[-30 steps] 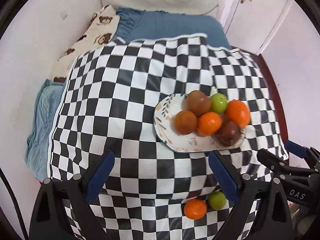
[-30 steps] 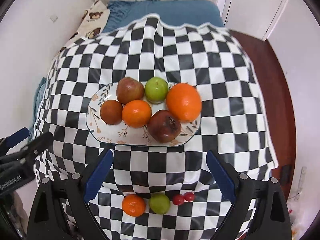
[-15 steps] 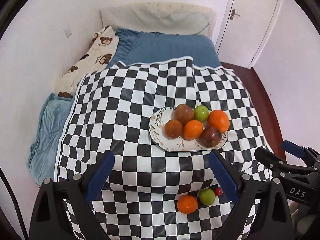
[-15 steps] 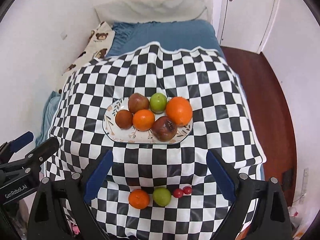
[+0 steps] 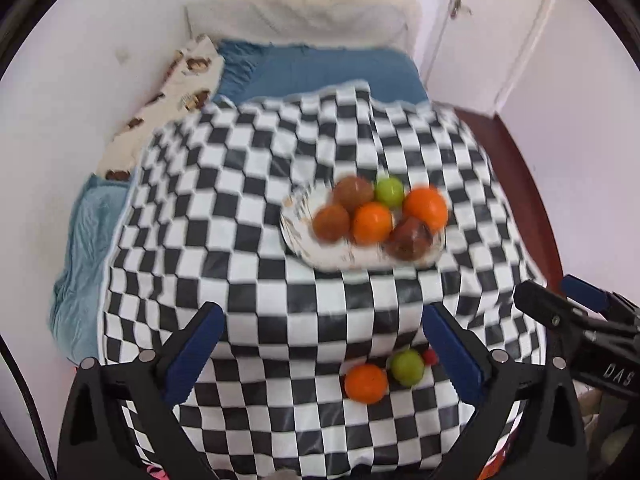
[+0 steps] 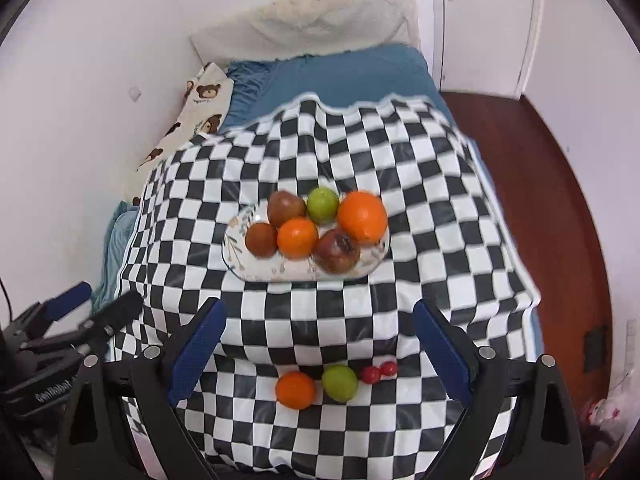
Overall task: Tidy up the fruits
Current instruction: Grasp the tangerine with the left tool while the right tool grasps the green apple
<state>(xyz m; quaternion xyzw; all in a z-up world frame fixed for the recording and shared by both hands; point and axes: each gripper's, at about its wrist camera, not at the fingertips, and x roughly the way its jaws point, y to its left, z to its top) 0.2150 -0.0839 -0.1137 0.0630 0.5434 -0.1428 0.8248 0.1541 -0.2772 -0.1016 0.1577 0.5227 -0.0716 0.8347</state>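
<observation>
— How many fruits are on the plate (image 6: 256, 270)?
— Six: two oranges, one green fruit, three brownish ones. Four more lie loose on the checkered cloth (image 6: 440, 208) at its near edge: an orange (image 6: 295, 390), a green fruit (image 6: 339, 382) and two small red ones (image 6: 378, 372).
— And the tongs?
— The left gripper (image 5: 320, 344) is opening, nothing between its jaws; the right gripper (image 6: 316, 338) stands wide and empty. The plate lies beyond both sets of fingertips, the loose fruits nearer, between the fingers.
</observation>
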